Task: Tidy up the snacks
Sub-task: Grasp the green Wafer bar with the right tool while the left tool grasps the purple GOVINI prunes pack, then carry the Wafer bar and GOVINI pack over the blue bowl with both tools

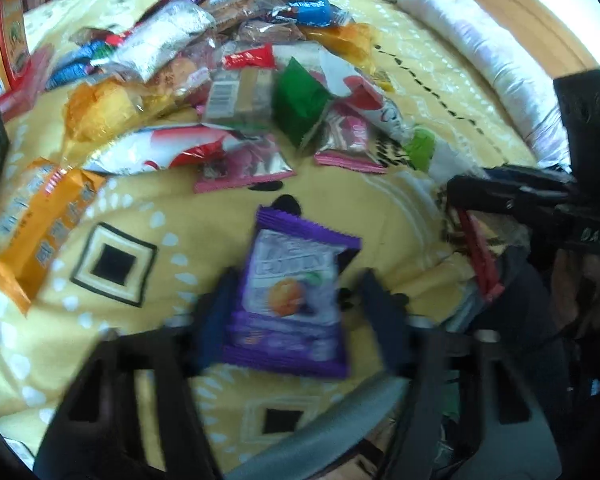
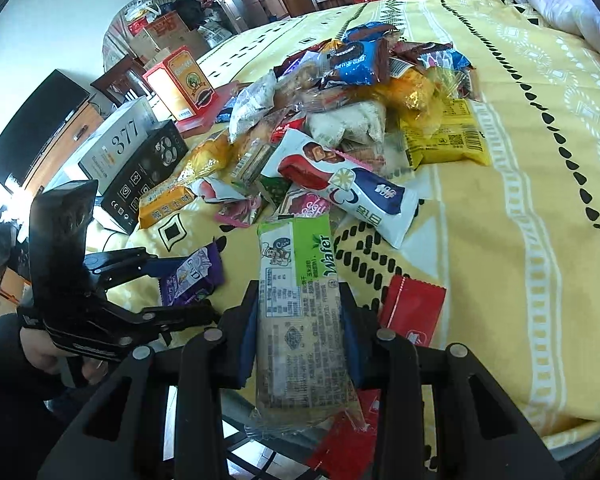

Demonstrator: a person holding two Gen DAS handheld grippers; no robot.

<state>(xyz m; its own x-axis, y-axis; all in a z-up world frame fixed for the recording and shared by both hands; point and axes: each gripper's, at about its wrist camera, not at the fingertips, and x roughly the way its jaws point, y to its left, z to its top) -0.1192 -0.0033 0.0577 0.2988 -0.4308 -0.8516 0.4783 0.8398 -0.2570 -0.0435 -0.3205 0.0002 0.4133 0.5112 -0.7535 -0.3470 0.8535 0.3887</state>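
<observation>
Right wrist | right gripper [image 2: 300, 320] pinching wafer pack [image 2: 300, 320] | left gripper [image 1: 292, 308] straddling purple packet [image 1: 290, 300], grip unclear

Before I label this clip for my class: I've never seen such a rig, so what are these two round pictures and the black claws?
There is no robot here. A person holds a two-finger gripper in each hand, and a fisheye camera on each looks along its fingers. The left camera shows the left gripper with the purple snack packet between its fingers; blur hides whether they press it. The right camera shows the right gripper shut on a long green wafer packet, with a red packet beside it. A heap of snacks lies on a yellow patterned bedspread, with boxes at its far edge.
</observation>
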